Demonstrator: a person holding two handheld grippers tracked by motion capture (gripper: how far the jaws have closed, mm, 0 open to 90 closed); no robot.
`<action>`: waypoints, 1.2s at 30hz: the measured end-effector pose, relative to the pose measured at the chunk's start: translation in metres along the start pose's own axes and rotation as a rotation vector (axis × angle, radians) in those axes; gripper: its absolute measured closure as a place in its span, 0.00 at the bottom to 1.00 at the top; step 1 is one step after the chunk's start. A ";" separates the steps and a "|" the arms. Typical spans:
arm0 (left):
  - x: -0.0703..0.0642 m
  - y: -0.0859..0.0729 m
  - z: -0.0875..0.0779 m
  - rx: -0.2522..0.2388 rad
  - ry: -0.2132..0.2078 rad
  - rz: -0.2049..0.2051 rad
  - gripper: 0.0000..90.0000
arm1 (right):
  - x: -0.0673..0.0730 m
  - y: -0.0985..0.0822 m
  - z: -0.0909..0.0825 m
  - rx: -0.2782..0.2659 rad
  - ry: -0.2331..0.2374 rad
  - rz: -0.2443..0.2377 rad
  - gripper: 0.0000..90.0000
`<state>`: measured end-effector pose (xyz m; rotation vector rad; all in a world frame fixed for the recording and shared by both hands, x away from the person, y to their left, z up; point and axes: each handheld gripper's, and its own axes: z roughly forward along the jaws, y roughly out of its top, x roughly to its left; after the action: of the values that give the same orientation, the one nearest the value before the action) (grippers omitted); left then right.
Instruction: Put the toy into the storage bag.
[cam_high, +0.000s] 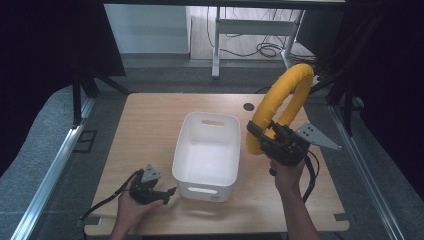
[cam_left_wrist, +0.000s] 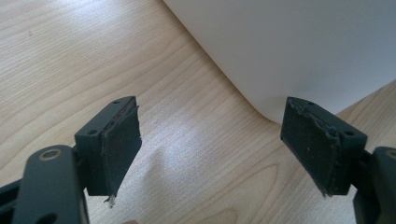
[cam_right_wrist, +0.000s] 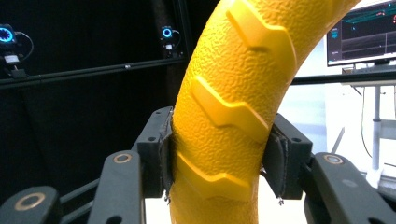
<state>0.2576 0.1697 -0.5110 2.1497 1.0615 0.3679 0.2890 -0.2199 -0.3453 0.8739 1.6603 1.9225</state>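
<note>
Clamping yellow ring aloft: right gripper | left gripper: jaws apart, low beside white bin

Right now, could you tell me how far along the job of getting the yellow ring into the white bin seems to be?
Done: the right claw is shut on the yellow ring and holds it off the table, right of the white bin. In hand: carrying the ring. Left: the bin looks empty, so placing it remains, if that is the goal. The left claw is open, low over the table beside the bin.
</note>
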 end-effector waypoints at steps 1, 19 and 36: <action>0.000 0.000 0.000 0.000 0.000 0.000 0.22 | 0.000 0.000 0.000 0.000 0.000 0.000 0.55; 0.000 0.000 0.001 0.006 0.003 0.002 0.23 | 0.034 0.023 0.020 -0.050 0.034 -0.053 0.55; 0.001 -0.001 0.002 0.021 0.010 0.010 0.23 | 0.057 0.026 0.043 -0.038 0.115 -0.057 0.54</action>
<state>0.2585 0.1696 -0.5128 2.1747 1.0649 0.3742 0.2818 -0.1542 -0.3072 0.7061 1.6885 1.9925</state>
